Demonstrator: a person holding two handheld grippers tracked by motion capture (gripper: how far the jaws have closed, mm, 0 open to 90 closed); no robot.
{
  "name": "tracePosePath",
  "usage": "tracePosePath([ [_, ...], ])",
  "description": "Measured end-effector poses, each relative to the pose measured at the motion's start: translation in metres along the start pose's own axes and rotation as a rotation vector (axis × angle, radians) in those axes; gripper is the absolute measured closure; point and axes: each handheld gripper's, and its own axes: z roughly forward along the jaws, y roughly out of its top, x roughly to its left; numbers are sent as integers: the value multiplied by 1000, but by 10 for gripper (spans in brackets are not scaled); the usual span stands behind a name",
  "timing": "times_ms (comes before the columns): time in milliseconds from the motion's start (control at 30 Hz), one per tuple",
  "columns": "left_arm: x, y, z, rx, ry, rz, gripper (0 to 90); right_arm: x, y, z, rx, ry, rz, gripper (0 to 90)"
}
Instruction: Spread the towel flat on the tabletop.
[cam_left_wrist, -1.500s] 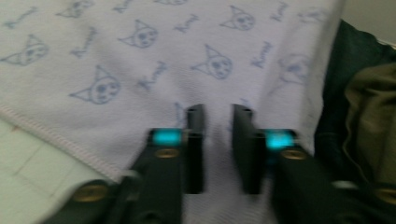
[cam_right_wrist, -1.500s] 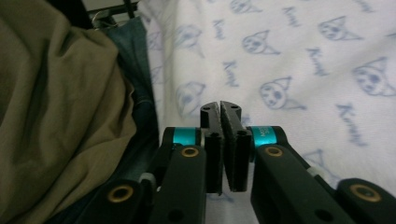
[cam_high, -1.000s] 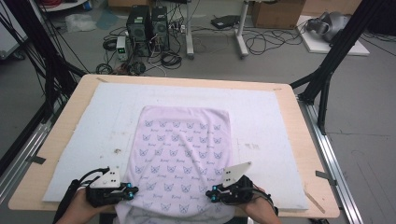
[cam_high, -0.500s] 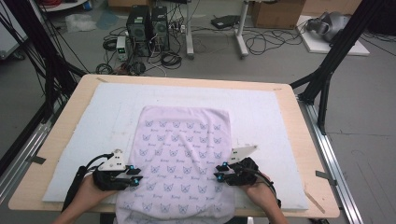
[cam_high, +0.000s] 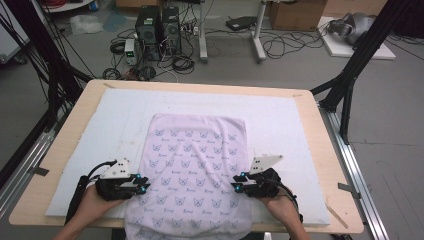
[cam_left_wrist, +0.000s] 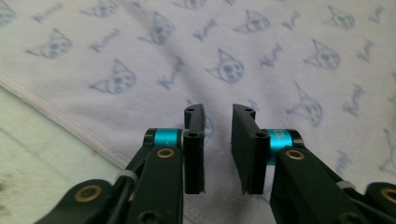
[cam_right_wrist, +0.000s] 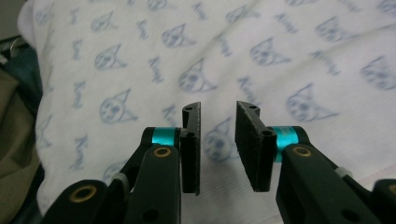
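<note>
Now both grippers have just let go of a pale lilac towel (cam_high: 192, 172) printed with small cat faces. It lies spread flat in the lower middle of the high view, on a white mat (cam_high: 280, 125) that covers the wooden worktop (cam_high: 327, 165), with its near edge hanging over the front at the bottom of the frame.

At lower left, the left gripper (cam_high: 142, 183) sits at the towel's left border. At lower right, the right gripper (cam_high: 236, 182) sits at the right border. Half a second earlier both were lower in the frame, so each has crept slightly up and inward along the cloth.

Each gripper view shows the jaws standing narrowly apart with nothing between them, the cat print lying free below. The jaws have just been opening.

Judging from this, the spreading pull looks finished and the towel is released flat. A fresh grasp at new points seems the likely next need.
</note>
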Motion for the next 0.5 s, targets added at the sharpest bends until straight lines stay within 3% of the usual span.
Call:
tracePosePath([
  [367, 29, 20, -3, -90, 86, -63, 541, -22, 19, -3, -72, -70, 38, 470],
  [500, 36, 24, -1, -85, 102, -80, 483, -27, 24, 0, -63, -80, 36, 428],
])
